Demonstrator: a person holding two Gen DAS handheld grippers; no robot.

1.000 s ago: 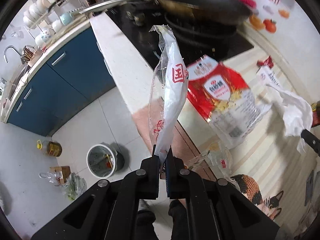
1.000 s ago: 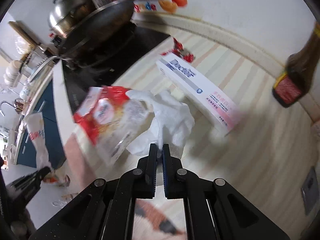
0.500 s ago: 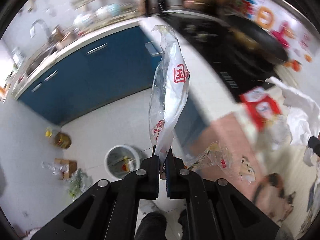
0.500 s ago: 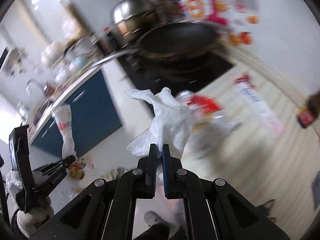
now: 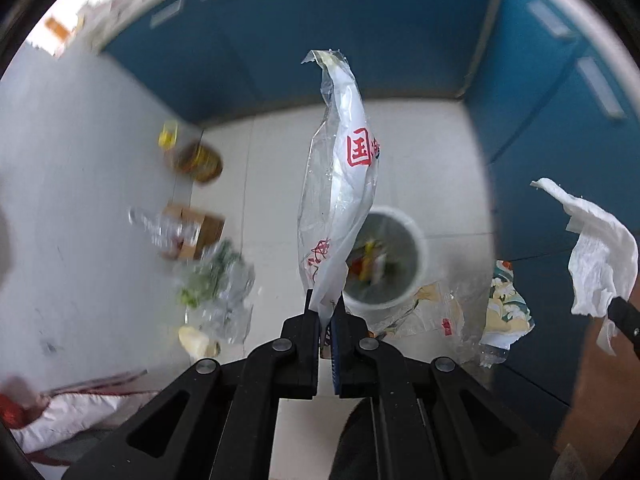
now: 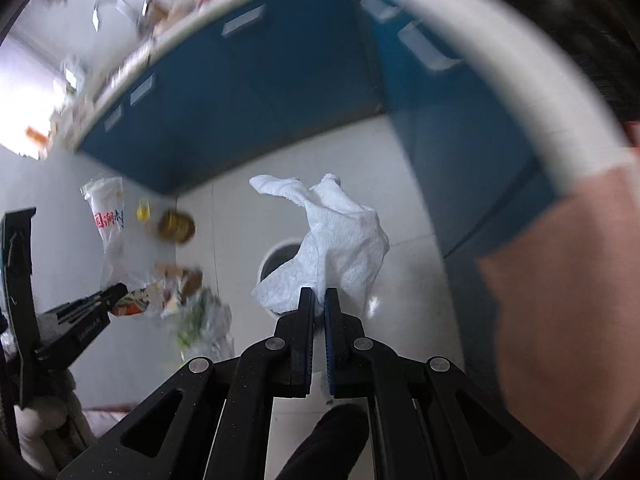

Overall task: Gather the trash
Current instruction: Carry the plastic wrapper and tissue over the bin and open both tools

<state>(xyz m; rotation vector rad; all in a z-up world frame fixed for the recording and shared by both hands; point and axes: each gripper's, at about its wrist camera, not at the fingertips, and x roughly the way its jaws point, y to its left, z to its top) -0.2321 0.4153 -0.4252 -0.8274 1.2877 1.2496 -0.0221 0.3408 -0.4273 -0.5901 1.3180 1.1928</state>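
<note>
We see the left claw [image 5: 325,312] clamped on the lower end of a clear plastic bag [image 5: 340,184] with red print, which stands up from the jaws. The right claw [image 6: 318,304] is pinched tight on a crumpled white paper towel [image 6: 340,244]. Both claws point steeply down at the pale tiled floor [image 5: 264,152].

Below them on the floor stands a white bin [image 5: 384,264], round and open, with coloured scraps inside. From the left wrist the bag overlaps the bin's left rim; from the right wrist the towel covers most of the bin [image 6: 276,256], so only its left rim shows.

Blue cabinets [image 5: 304,32] run along the far side and the right. Left of the bin lie a yellow-capped bottle [image 5: 196,156], a small cardboard box [image 5: 200,232] and a bag of greens [image 5: 216,280]. Right of the bin, flat wrappers [image 5: 508,304] hang near the cabinet edge. A dark shoe [image 6: 332,440] shows under the right claw.
</note>
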